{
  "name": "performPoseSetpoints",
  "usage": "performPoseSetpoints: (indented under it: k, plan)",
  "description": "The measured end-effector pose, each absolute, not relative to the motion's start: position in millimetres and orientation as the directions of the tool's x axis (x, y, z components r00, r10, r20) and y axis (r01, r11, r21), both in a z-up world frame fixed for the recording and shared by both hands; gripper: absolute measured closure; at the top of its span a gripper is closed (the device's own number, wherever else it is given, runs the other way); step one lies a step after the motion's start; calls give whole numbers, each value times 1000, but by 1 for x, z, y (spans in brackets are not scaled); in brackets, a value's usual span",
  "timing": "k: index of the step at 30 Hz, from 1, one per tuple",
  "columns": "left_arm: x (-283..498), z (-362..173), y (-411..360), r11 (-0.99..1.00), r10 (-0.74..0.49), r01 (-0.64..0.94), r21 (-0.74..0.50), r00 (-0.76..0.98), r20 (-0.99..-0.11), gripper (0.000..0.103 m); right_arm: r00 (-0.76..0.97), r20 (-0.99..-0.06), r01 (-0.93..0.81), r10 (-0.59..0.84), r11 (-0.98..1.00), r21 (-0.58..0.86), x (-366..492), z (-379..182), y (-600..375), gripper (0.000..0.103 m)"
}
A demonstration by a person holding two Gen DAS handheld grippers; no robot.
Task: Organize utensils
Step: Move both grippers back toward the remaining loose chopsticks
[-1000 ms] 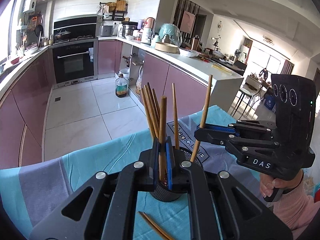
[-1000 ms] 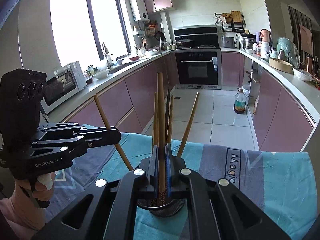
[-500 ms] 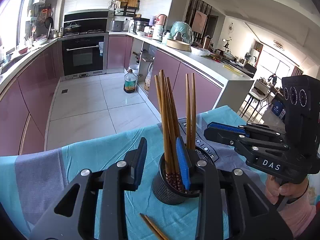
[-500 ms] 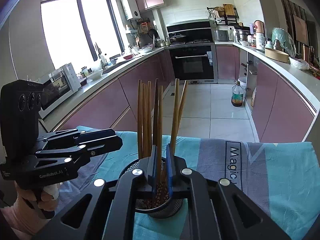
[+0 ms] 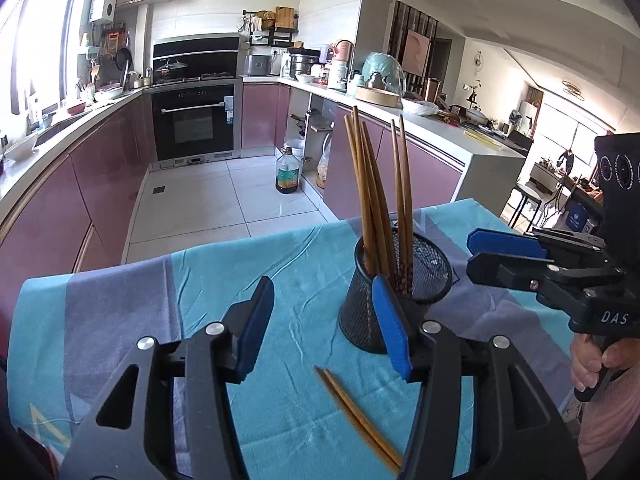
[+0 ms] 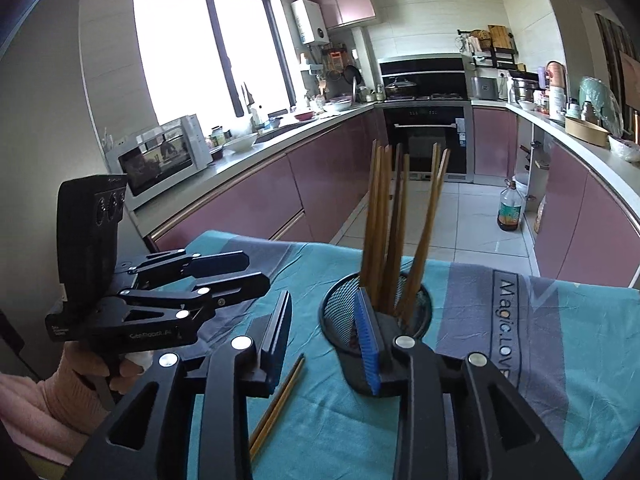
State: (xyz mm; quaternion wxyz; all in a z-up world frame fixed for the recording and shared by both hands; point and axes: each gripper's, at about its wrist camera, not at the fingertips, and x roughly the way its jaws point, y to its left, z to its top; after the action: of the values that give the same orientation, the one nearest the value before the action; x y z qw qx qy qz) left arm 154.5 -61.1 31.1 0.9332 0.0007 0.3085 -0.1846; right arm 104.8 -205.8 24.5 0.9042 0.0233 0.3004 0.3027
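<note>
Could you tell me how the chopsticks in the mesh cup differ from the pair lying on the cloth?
The chopsticks in the mesh cup stand nearly upright, leaning on the rim; the loose pair lies flat on the cloth. The cup bunch holds several sticks; the loose pair has two. Both look like the same brown wood, and neither gripper touches them.

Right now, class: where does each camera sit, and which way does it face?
Left wrist: sits on the left gripper, jaws open, facing the holder of chopsticks and the oven beyond; the right gripper and hand show at right.
Right wrist: sits on the right gripper, jaws open, facing the holder towards the window; the left gripper and hand show at left.
Shared: holder, chopsticks, two loose chopsticks on the cloth, oven.
</note>
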Motion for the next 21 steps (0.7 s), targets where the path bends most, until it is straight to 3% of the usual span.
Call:
performPoseSetpoints:
  k: [11, 21]
  plan:
    - [119, -24, -35, 946, -316, 276, -168, 687, -654, 48, 446, -708, -548, 548, 792, 268, 86, -60, -159, 73]
    - [104, -52, -39, 948, -308, 270, -167, 653, -692, 47, 428, -757, -522, 493, 819, 238, 78, -79, -144, 73]
